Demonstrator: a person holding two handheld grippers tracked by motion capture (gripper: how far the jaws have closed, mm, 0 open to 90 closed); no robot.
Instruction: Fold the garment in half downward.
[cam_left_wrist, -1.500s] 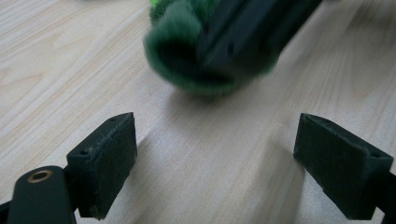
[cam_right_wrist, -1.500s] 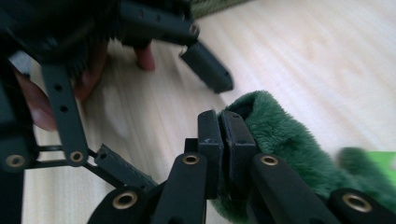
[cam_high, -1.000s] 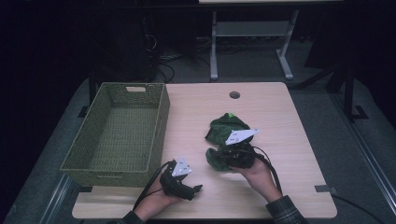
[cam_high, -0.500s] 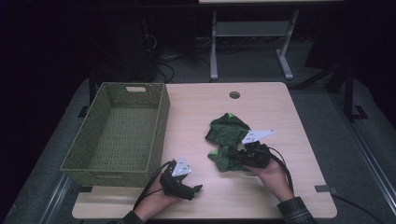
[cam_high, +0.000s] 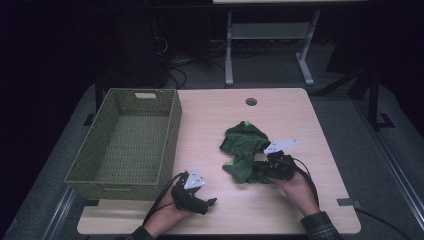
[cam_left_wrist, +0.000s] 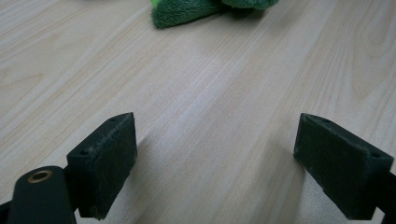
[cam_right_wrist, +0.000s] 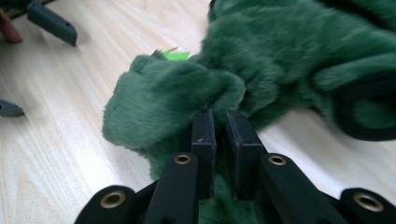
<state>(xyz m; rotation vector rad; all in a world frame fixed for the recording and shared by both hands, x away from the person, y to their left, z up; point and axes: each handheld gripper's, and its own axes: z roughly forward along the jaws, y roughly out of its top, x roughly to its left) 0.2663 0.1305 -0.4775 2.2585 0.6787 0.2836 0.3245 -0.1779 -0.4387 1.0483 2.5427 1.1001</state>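
Note:
A dark green fuzzy cloth lies crumpled on the wooden table, right of centre. My right gripper comes at it from the right and is shut on its near fold. In the right gripper view the pads pinch the plush, with fabric in the thin gap between them. Its jaws have just eased apart slightly, and the fabric is still between them. My left gripper rests near the table's front edge, open and empty. Its wide-set jaws frame bare wood, with the cloth's edge farther off.
A green woven basket stands empty on the table's left side, close to my left hand. A round cable hole sits near the far edge. Dark floor and a metal stand lie beyond the table.
My right gripper has moved to the right and a bit toward the near edge, pulling the cloth's near fold with it. The left gripper has stayed put.

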